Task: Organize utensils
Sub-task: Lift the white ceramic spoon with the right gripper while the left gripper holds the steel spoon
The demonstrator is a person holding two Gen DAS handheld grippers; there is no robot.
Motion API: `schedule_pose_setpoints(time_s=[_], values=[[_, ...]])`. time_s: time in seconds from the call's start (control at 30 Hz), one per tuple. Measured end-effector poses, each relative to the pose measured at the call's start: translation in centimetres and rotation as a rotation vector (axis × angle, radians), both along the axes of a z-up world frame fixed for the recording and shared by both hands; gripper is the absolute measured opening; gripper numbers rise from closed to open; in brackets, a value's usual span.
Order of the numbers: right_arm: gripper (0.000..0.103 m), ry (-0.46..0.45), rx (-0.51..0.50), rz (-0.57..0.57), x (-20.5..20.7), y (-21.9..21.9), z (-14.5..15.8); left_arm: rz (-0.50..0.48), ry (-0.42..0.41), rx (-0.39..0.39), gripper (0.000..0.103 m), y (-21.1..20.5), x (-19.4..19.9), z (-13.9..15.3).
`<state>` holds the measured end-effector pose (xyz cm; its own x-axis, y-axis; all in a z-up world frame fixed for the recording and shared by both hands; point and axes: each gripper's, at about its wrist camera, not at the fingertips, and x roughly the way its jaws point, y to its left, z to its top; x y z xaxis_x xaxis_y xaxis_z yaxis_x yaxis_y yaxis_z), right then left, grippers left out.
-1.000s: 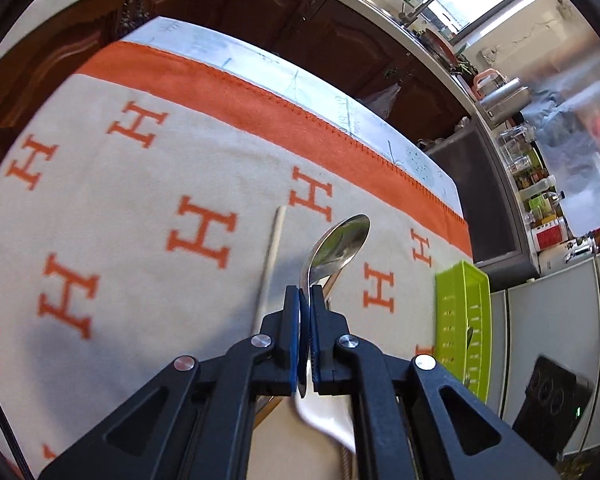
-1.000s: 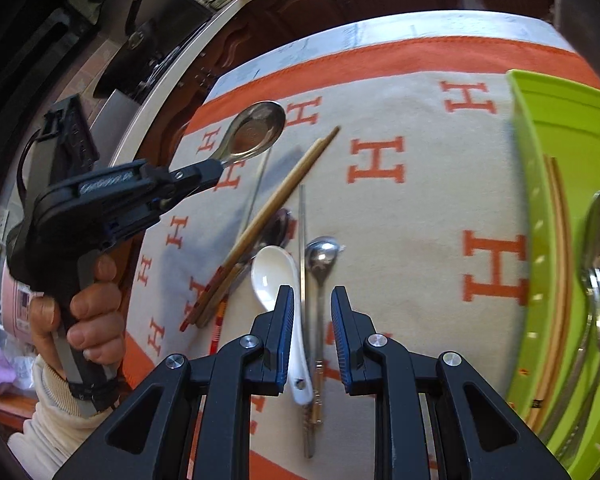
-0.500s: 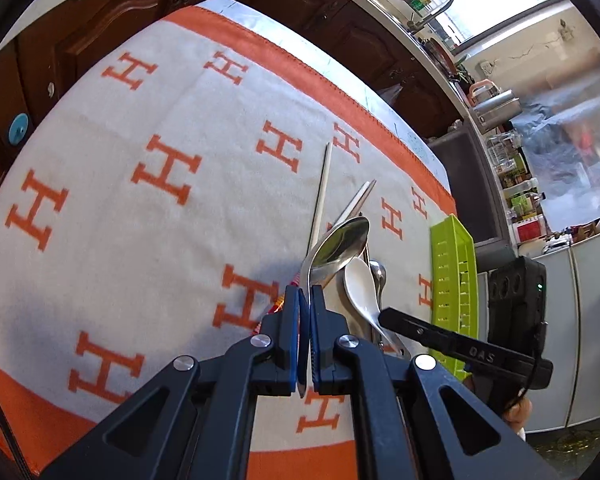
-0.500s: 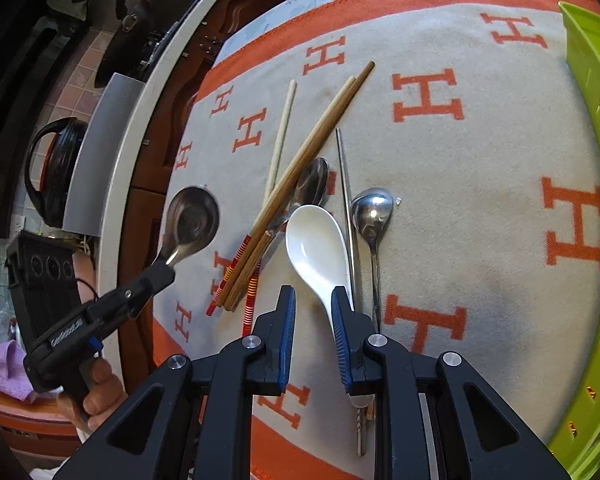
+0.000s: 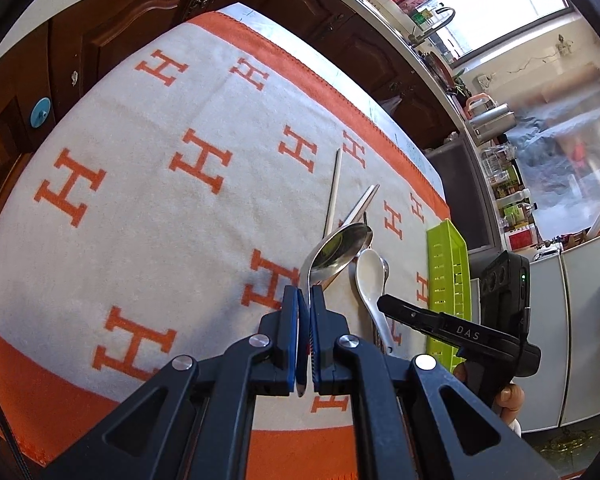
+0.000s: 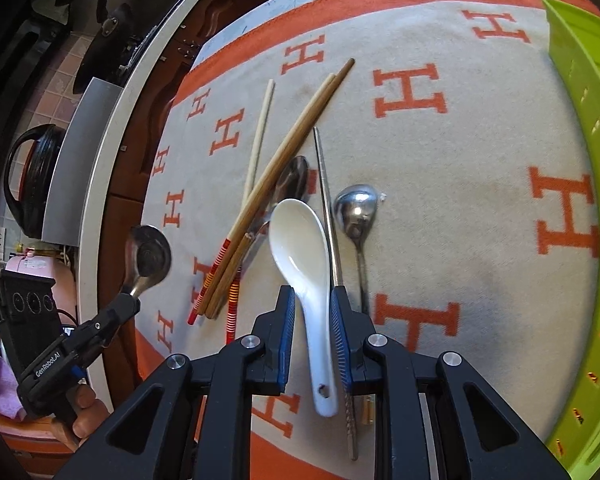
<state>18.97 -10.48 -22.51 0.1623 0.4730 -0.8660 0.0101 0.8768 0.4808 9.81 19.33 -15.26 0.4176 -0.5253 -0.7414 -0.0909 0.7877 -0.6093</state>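
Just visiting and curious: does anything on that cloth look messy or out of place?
Yes. The chopsticks lie crossed in a loose heap over a metal spoon instead of in the green tray. One pale chopstick lies apart from the wooden pair. Nothing looks spilled or broken.

A white ceramic spoon (image 6: 300, 240) lies bowl-up on the cloth amid wooden chopsticks (image 6: 284, 152) and a small steel spoon (image 6: 356, 208); another steel spoon (image 5: 340, 252) is raised, tilted.

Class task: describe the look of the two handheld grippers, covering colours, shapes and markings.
Both the left gripper and the right gripper have black angular frames with triangular cut-outs, silver round bolts and blue ribbed jaws. White lettering marks their sides: one reads "DAS", the other "GenRobot.AI".
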Motion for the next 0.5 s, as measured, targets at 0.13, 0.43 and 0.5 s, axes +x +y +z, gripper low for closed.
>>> schedule_pose_setpoints(time_s=[0.13,0.43,0.5], values=[[0.019,0.003,-0.01,0.007,0.4,1.2,-0.4,0.008,0.012,-0.011,0.003,0.5,-0.3,-0.4],[0.005,-0.097,-0.128,0.016,0.9,4.1,-0.7,0.02,0.016,-0.016,0.003,0.9,-0.8,-0.4],[0.003,-0.131,-0.14,0.022,0.4,4.4,-0.7,0.015,0.016,-0.017,0.003,0.8,-0.9,-0.3]])
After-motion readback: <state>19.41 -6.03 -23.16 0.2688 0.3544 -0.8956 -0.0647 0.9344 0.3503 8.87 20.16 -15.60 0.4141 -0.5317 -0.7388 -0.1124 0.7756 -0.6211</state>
